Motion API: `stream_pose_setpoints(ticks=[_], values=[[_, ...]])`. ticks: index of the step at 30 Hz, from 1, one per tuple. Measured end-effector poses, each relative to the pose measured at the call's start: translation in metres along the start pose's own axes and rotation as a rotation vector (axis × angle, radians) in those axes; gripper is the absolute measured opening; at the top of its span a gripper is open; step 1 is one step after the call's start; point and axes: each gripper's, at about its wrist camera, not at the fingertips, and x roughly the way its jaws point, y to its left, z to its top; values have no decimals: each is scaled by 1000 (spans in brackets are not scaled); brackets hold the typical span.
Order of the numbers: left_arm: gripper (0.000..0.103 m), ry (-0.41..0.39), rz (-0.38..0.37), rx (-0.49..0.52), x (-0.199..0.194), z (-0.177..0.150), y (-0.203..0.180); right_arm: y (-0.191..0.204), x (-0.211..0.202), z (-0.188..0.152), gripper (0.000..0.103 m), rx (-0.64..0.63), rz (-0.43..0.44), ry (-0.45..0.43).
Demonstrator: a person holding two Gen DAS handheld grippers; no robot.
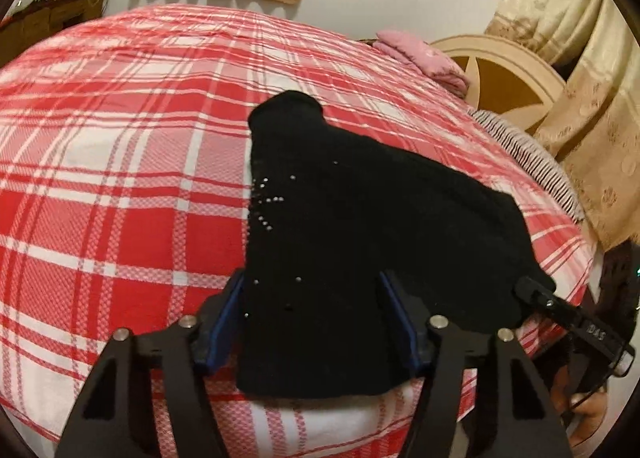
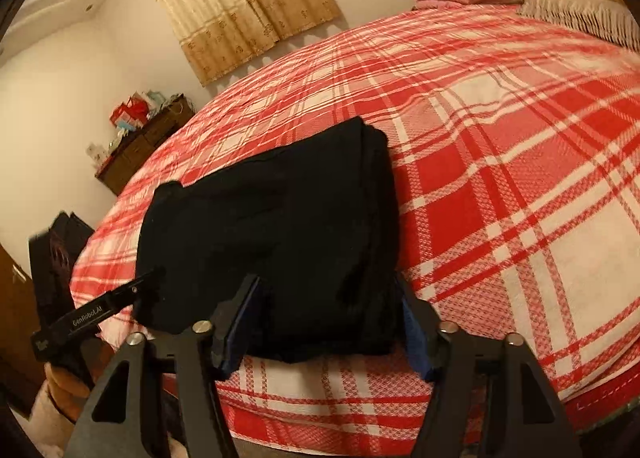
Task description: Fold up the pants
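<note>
Black pants (image 1: pixel 360 226) with small silver studs lie folded on the red and white plaid bed (image 1: pixel 120 162), near its front edge. My left gripper (image 1: pixel 312 286) is open, its blue-padded fingers (image 1: pixel 228 318) astride the near left part of the pants. In the right wrist view the pants (image 2: pixel 280 226) are a thick dark bundle. My right gripper (image 2: pixel 328 298) is open with its fingers astride the near right end. Each gripper's tip shows in the other's view, the right gripper (image 1: pixel 540 294) and the left gripper (image 2: pixel 136 290), both at the pants' edge.
A folded pink cloth (image 1: pixel 420 54) lies at the far end of the bed by a round headboard (image 1: pixel 500 74). A fringed blanket edge (image 1: pixel 532 162) runs along the right side. A brown dresser (image 2: pixel 148 142) with clutter stands by the wall. Beige curtains (image 2: pixel 240 6) hang behind.
</note>
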Motion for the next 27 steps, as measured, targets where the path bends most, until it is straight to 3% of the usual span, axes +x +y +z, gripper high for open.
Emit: stream_pose_setpoints(ticks=[3,8,12,15,20,24,27], values=[[60,2,-28,-37,-1,1,5,-5,3,-1,40,17,51,26],[43,-5,-60,-42,-3,-2,0,21,4,-7,38,-149,-67,12],[32,-14,-103,-112,-5,0,10,30,2,-9,36,-209,-114,-8],[25,-28,-118,-150,-9,2,14,49,-4,-12,35,-324,-191,-47],[19,-66,-31,-76,-15,3,2,77,-12,-16,35,-480,-275,-110],[17,-101,3,-14,-22,8,-7,90,-24,-7,34,-526,-279,-158],[16,-115,-5,-25,-26,15,-3,99,-33,2,34,-532,-268,-192]])
